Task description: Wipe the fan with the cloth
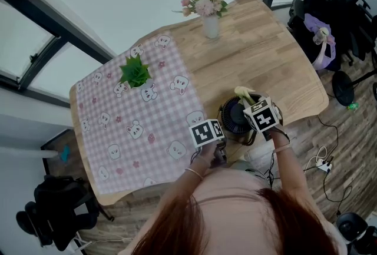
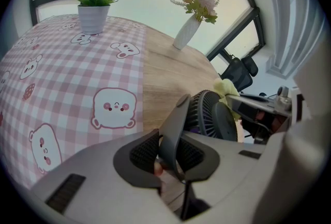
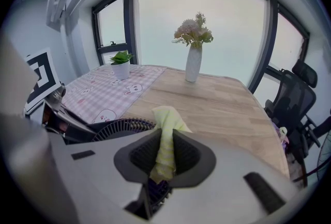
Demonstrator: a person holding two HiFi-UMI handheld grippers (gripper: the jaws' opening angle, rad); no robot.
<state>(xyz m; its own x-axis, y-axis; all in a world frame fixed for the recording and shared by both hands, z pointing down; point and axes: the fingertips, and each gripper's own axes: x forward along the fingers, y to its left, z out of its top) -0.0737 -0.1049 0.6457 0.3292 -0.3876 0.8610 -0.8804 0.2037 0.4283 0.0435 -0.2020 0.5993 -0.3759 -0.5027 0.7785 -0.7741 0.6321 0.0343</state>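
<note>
Angled steeply down, the left tool (image 2: pixel 170 154) clamps the fan's stand (image 2: pixel 174 123); the right tool (image 3: pixel 164 158) pinches the cloth (image 3: pixel 166 127).

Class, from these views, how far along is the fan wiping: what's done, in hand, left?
Done: right gripper is shut on the yellow cloth; left gripper steadies the fan by its stand. In hand: cloth poised at the grille. Left: the wiping itself; no cleaned area shows.
</note>
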